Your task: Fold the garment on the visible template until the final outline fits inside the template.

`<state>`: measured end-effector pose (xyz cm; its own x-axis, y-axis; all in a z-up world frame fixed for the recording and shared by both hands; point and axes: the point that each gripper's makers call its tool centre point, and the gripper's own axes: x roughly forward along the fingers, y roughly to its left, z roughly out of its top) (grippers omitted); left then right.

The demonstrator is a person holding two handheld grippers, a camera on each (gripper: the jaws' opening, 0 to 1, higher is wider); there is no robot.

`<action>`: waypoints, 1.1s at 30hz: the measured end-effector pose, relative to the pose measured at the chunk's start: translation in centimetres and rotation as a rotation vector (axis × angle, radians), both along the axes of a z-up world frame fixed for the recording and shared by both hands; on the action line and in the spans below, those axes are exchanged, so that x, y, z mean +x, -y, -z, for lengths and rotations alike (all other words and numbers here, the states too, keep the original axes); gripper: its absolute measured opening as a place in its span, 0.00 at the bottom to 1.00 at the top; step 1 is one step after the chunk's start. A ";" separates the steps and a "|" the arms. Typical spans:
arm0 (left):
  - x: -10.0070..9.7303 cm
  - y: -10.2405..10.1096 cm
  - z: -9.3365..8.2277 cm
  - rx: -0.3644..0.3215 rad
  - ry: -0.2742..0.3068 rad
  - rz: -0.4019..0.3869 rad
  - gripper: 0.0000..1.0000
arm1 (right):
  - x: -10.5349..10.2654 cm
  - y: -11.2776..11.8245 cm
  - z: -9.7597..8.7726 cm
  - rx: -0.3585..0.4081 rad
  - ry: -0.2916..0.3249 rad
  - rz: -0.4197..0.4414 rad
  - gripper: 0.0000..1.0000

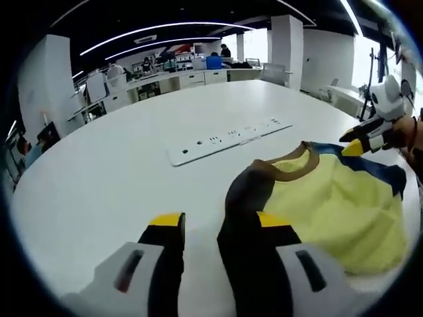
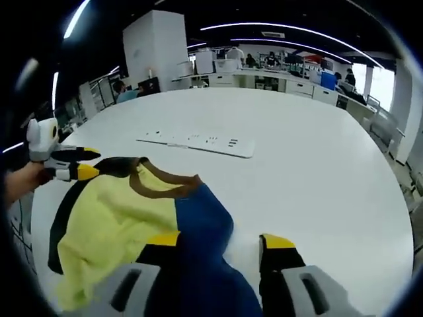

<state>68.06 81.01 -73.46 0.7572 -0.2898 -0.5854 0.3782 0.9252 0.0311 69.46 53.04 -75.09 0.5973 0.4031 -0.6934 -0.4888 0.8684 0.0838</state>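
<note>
Now both grippers low over table [image 1: 99, 178], L gripper [image 1: 218, 228] & R gripper [image 2: 221, 246] jaws apart astride garment [image 1: 330, 205] edges.

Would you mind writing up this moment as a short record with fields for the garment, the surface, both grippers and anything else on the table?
garment: T-shirt, yellow body, brown collar, one dark sleeve and one blue sleeve, lying rumpled
surface: white table
left gripper: jaws open, dark sleeve between them
right gripper: jaws open, blue sleeve between them
other item: white power strip beyond the shirt, apart from it
template: none discernible on the table
background: desks and people far behind
</note>
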 end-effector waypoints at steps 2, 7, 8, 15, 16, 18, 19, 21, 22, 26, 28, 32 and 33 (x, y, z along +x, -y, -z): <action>-0.8 0.0 -0.4 -0.019 0.005 0.008 0.49 | -0.6 0.2 -0.3 0.007 -0.003 -0.001 0.54; -2.3 -0.6 -0.9 -0.043 0.009 0.003 0.58 | -2.6 0.7 -1.0 0.021 -0.023 -0.001 0.61; -2.8 -0.7 -1.0 -0.043 0.009 0.002 0.59 | -3.2 1.0 -1.1 0.019 -0.028 0.000 0.62; -5.7 -0.7 -1.9 -0.064 0.009 -0.001 0.66 | -5.8 2.1 -2.1 0.018 -0.044 0.010 0.67; -6.1 -0.7 -1.9 -0.064 0.007 -0.002 0.66 | -6.2 2.3 -2.2 0.015 -0.045 0.012 0.67; -6.8 -0.8 -1.7 -0.066 0.001 -0.009 0.65 | -7.0 3.0 -2.3 -0.004 -0.058 0.022 0.67; -7.4 -0.7 -1.7 -0.066 0.003 -0.009 0.65 | -7.4 3.2 -2.2 -0.013 -0.067 0.025 0.67; -8.0 -0.9 -1.8 -0.062 0.006 -0.011 0.65 | -8.1 3.8 -2.1 -0.027 -0.074 0.033 0.67; -8.4 -0.9 -1.8 -0.058 0.009 -0.010 0.64 | -8.3 4.0 -2.1 -0.027 -0.076 0.036 0.66; -9.9 -0.9 -1.2 -0.068 -0.012 -0.004 0.59 | -9.5 5.1 -1.7 -0.040 -0.107 0.067 0.62; -10.8 -0.8 -0.9 -0.069 -0.025 0.006 0.58 | -10.0 5.6 -1.5 -0.043 -0.119 0.079 0.62; -12.3 -0.9 -0.5 -0.073 -0.033 0.004 0.54 | -10.9 6.2 -1.1 -0.032 -0.146 0.106 0.59; -12.8 -1.0 -0.2 -0.070 -0.040 0.004 0.53 | -11.0 6.3 -1.0 -0.035 -0.148 0.109 0.59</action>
<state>55.28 82.02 -73.22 0.7325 -0.3336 -0.5934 0.3811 0.9232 -0.0485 58.42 46.71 -74.05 0.5263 0.3152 -0.7897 -0.3760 0.9193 0.1163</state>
